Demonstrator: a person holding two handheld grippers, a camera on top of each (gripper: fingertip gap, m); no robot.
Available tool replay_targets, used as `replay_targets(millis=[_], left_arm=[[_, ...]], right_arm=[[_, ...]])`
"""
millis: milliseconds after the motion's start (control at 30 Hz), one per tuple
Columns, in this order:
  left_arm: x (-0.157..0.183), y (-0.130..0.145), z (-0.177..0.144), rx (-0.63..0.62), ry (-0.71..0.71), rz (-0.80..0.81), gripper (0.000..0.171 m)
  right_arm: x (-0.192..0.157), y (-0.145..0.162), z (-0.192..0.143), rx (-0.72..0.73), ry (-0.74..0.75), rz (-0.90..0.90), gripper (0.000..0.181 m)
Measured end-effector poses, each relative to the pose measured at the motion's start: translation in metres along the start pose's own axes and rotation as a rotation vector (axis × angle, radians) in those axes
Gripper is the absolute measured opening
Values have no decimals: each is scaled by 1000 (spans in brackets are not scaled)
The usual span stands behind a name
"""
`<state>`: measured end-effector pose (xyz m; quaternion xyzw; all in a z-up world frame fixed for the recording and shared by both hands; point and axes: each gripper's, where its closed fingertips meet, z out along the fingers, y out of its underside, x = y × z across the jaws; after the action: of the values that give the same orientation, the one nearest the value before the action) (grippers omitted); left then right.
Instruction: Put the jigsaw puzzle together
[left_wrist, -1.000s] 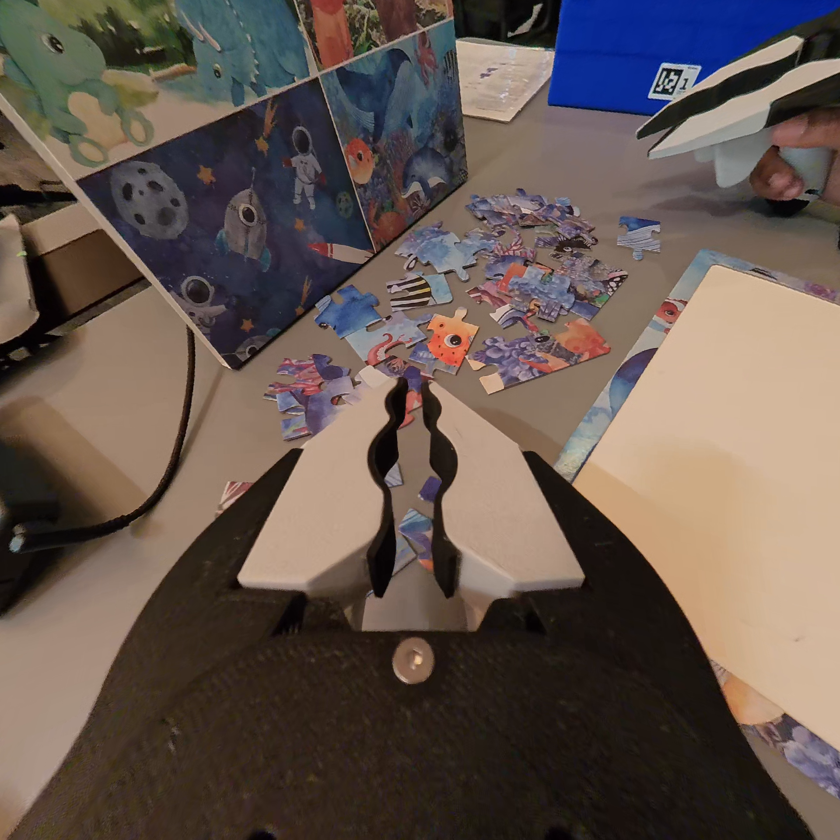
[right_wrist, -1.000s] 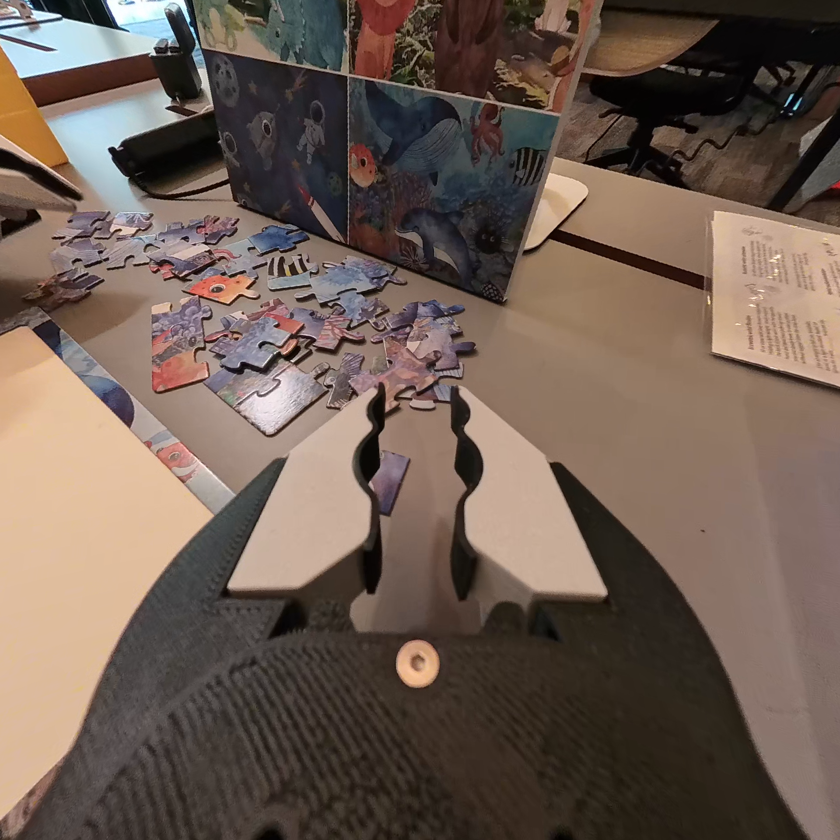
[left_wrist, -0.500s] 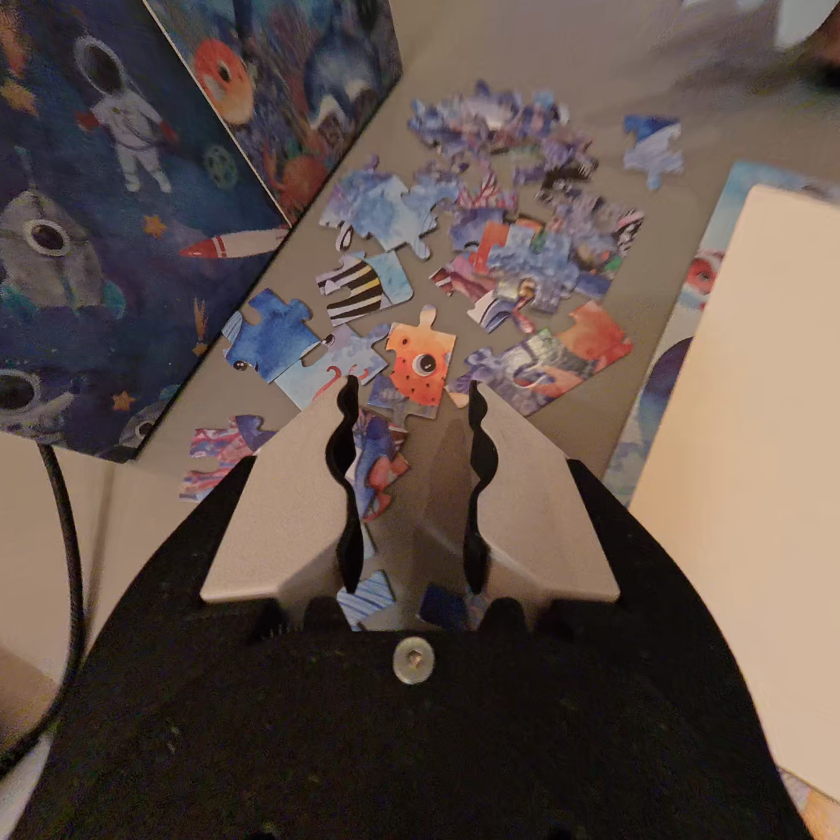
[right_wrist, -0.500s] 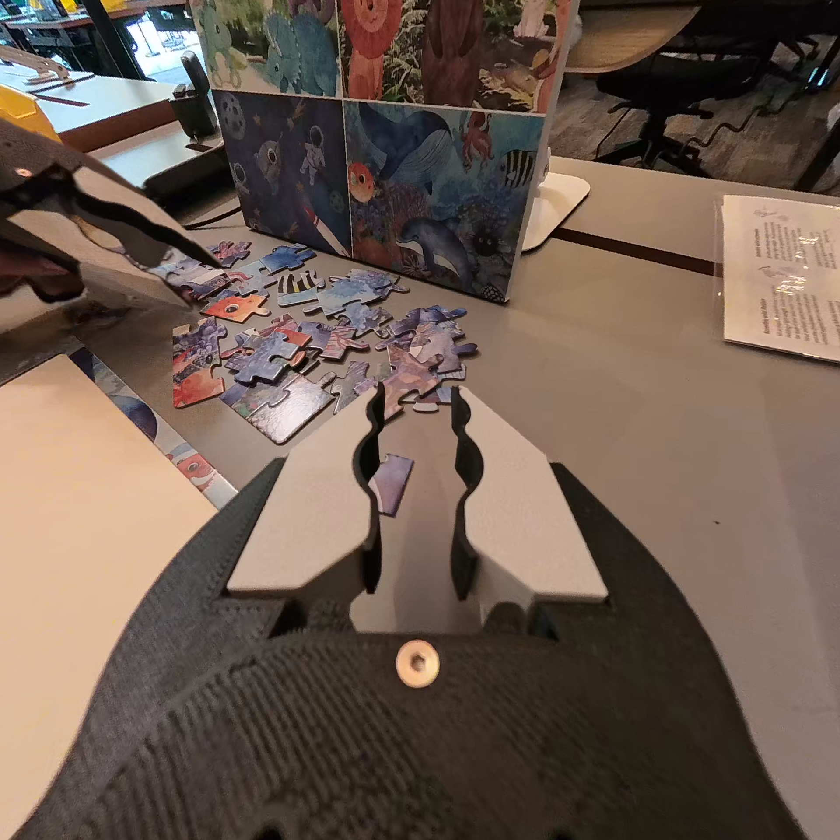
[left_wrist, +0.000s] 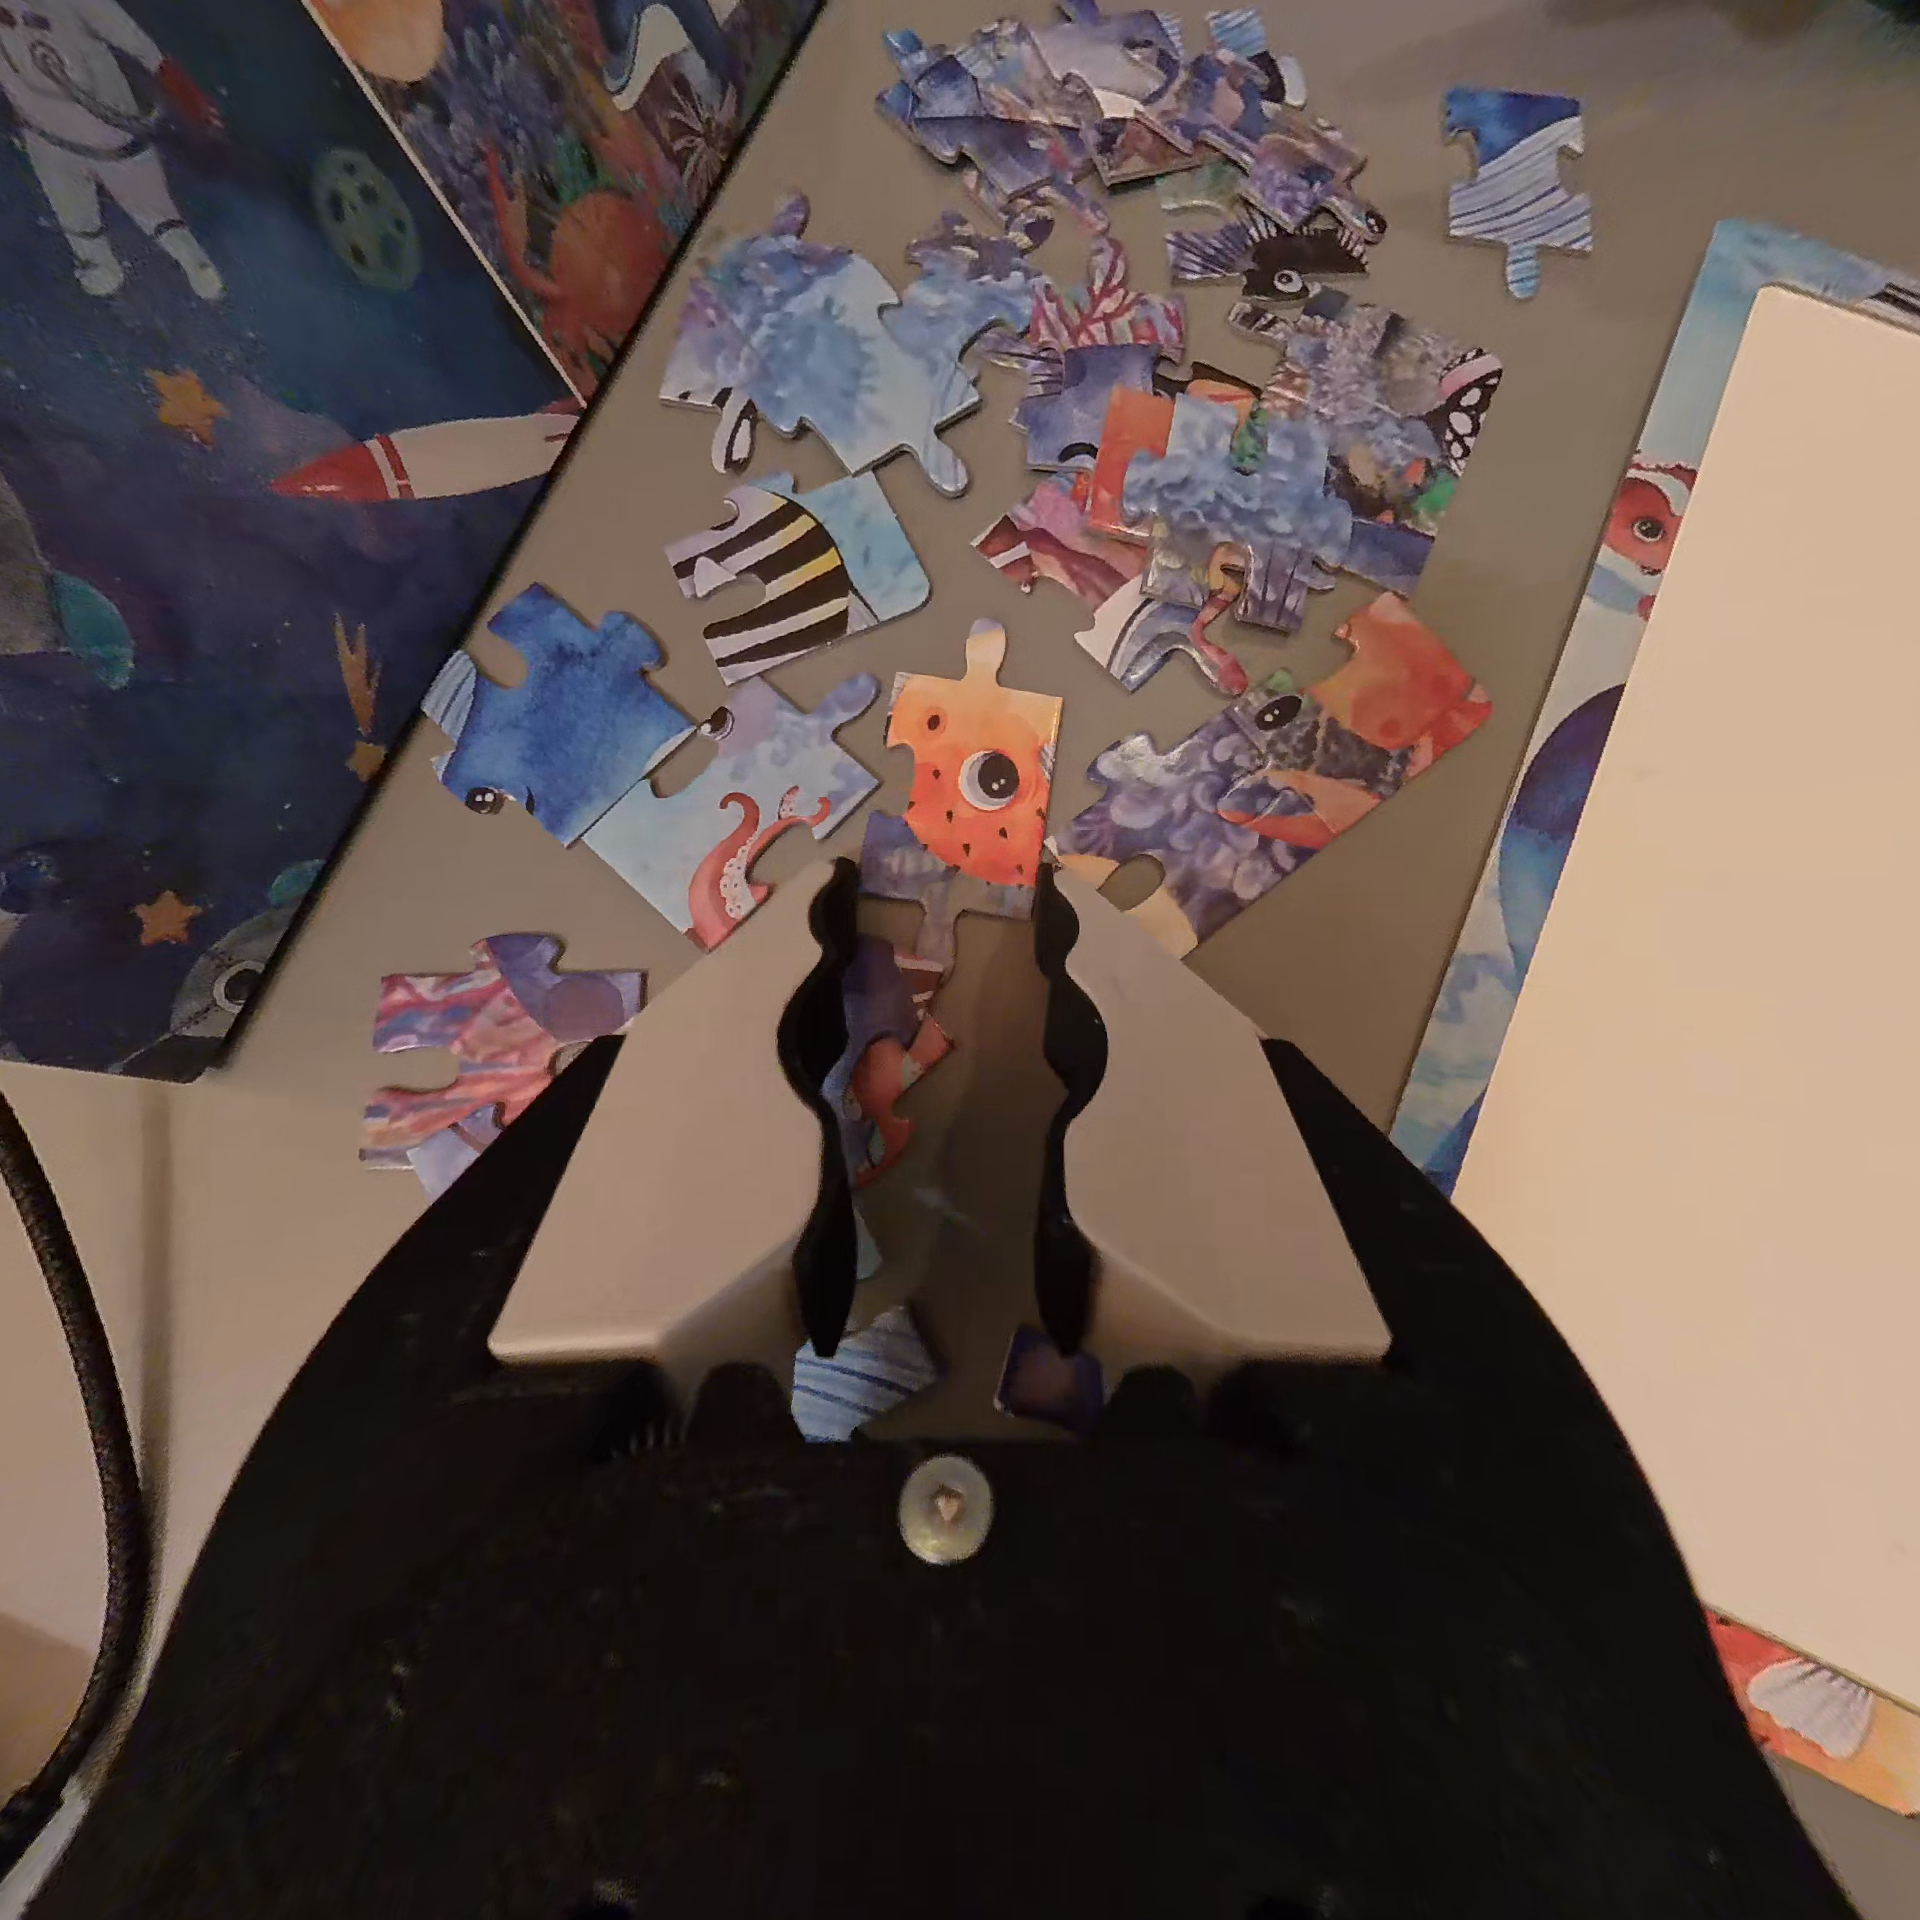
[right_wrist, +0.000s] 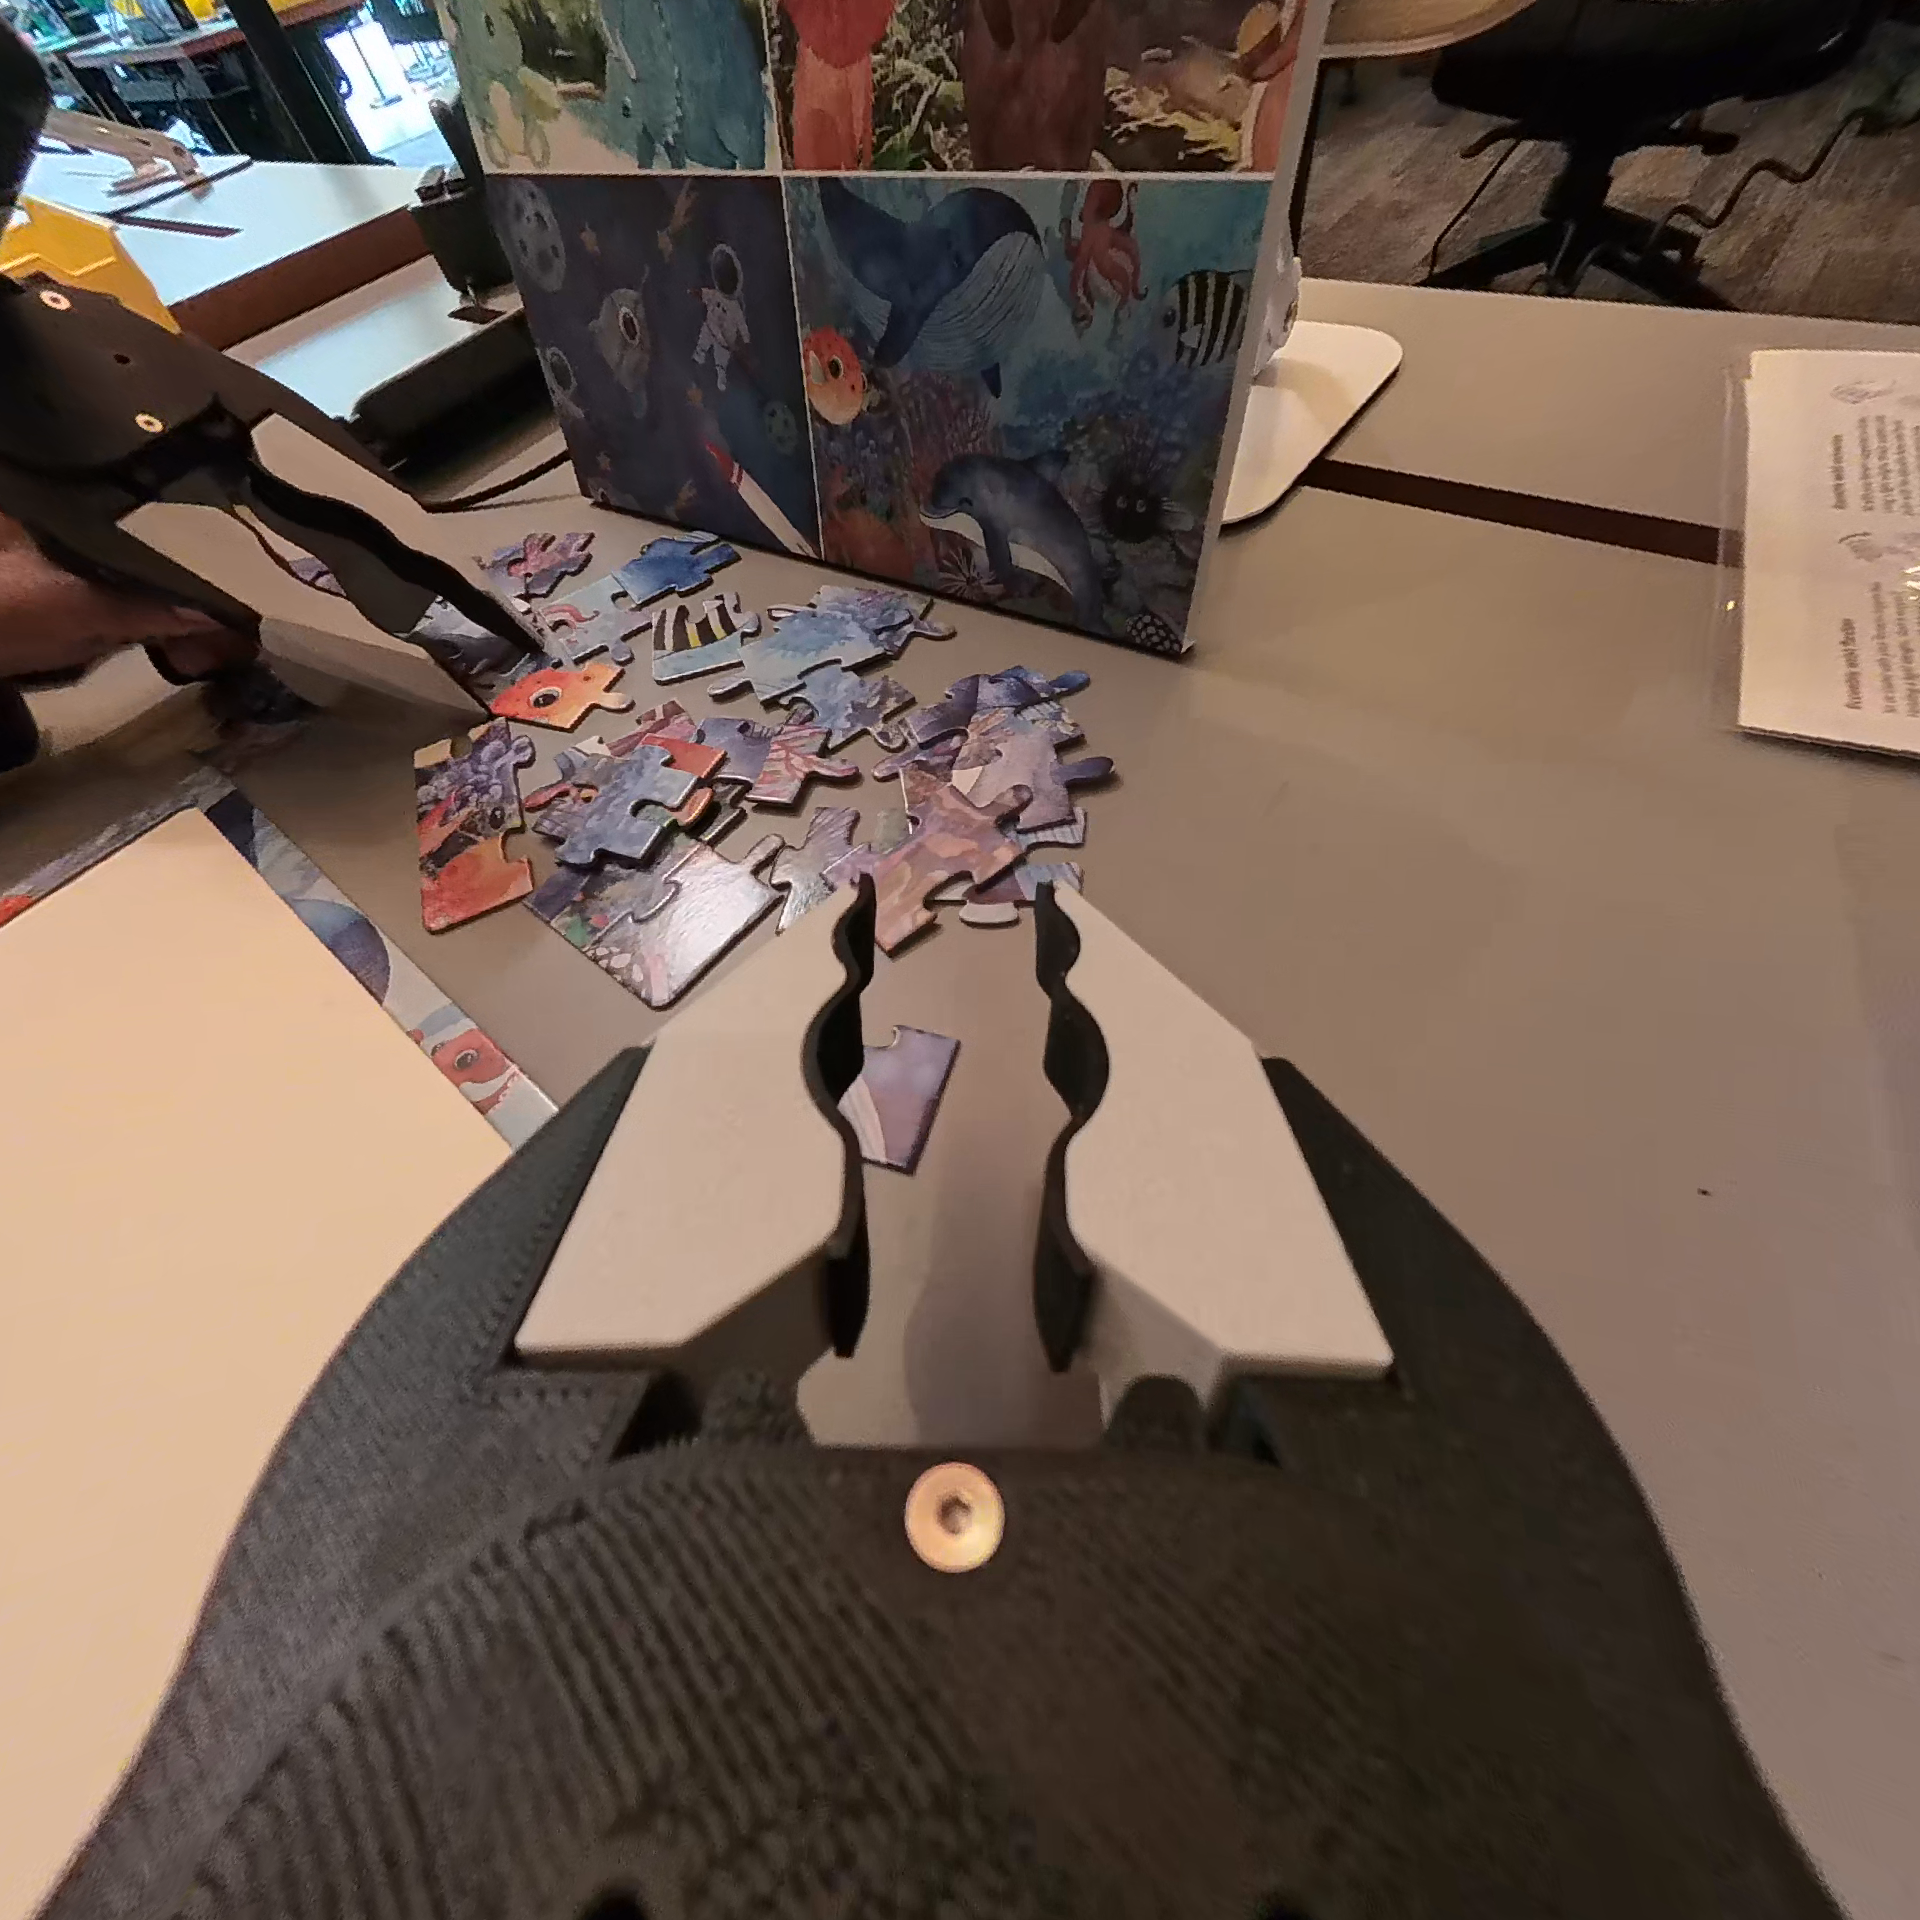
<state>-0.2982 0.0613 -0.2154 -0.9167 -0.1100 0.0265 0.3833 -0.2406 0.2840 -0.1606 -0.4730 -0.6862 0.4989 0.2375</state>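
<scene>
A grey counter (right_wrist: 1455, 831) in an office with chairs behind carries loose jigsaw pieces (right_wrist: 790, 748) before an upright picture box (right_wrist: 883, 343). The left tool (left_wrist: 940, 883) gapes empty, tips at an orange fish piece (left_wrist: 977, 769); the right tool (right_wrist: 951, 899) hovers parted, empty

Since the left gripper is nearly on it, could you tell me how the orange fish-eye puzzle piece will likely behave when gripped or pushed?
The orange piece lies flat and thin on the smooth grey table, so it will probably slide rather than lift. It looks like stiff, light card. Its corner overlaps a purple piece, which may shift too.
</scene>
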Motion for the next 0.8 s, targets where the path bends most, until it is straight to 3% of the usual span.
replay_targets(millis=[167, 300, 400, 467, 600, 800], left_arm=[[2, -10, -12, 48, -55, 64, 31], [11, -34, -47, 153, -106, 122, 31], [37, -48, -74, 221, -70, 202, 31], [67, -49, -82, 229, 41, 248, 31], [130, -24, -77, 166, 306, 300, 31], [167, 31, -54, -41, 503, 313, 31]], right_arm=[[-3, 2, 1, -12, 5, -35, 29], [-10, 2, 4, -19, -1, -60, 29], [-16, 2, 5, -17, -11, -75, 30], [-18, 3, 5, -20, -3, -87, 30], [-16, 1, 3, -3, 6, -71, 29], [-15, 0, 3, 2, 4, -52, 29]])
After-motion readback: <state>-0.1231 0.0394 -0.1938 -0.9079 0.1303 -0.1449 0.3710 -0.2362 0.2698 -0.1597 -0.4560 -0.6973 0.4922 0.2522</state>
